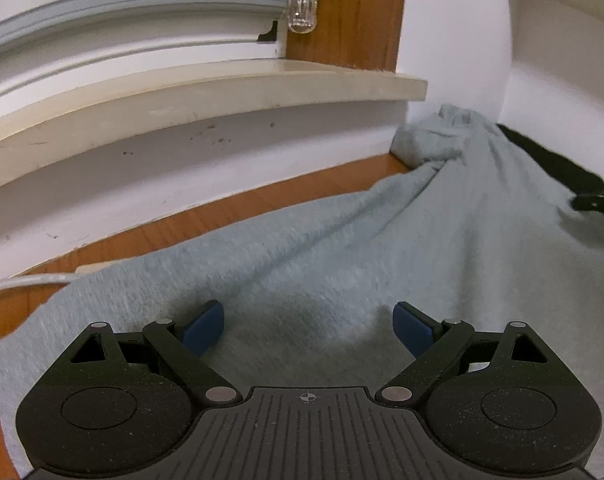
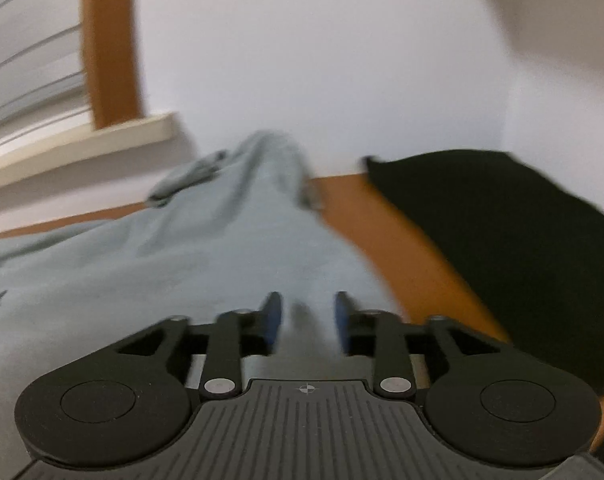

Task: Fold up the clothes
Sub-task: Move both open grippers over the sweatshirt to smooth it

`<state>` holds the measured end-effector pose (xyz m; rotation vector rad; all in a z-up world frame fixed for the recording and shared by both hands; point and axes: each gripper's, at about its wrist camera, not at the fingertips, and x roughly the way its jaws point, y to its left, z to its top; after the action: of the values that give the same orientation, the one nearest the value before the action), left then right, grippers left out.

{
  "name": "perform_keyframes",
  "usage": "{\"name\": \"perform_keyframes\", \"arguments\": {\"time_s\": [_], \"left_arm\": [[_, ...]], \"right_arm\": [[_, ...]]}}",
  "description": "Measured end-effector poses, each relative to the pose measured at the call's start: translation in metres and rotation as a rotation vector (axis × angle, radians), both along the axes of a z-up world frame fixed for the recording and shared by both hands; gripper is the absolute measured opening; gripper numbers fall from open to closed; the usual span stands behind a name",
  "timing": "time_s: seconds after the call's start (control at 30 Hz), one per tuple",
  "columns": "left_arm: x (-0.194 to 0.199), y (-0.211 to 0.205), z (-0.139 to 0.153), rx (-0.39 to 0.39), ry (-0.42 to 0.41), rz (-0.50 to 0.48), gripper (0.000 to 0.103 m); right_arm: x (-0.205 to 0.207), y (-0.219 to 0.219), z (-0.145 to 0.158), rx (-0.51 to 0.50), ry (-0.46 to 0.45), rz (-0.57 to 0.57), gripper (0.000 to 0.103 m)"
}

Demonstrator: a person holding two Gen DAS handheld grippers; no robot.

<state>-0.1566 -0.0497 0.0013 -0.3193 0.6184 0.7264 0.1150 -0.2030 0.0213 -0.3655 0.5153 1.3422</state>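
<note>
A light grey-blue garment lies spread over a wooden table, with its far end bunched against the wall. My left gripper hovers low over the near part of the cloth, its blue pads wide open and nothing between them. In the blurred right wrist view, the same garment runs away from my right gripper. Its fingers are drawn close together with a ridge of the cloth pinched between them. The right gripper also shows at the left wrist view's right edge, on the cloth's edge.
A black garment lies on the table right of the grey one. A white window sill and wall run along the table's far side. A white cable lies by the left edge of the cloth.
</note>
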Motion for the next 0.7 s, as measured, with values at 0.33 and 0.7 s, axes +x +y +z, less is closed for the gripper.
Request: {"name": "perform_keyframes", "arguments": {"time_s": [0.33, 0.7], "left_arm": [[-0.042, -0.019, 0.019, 0.025, -0.007, 0.040, 0.093], [-0.122, 0.043, 0.027, 0.000, 0.034, 0.151, 0.070]], "right_arm": [[-0.021, 0.020, -0.015, -0.036, -0.093, 0.168, 0.048], [-0.021, 0.018, -0.019, -0.029, -0.091, 0.165, 0.050]]}}
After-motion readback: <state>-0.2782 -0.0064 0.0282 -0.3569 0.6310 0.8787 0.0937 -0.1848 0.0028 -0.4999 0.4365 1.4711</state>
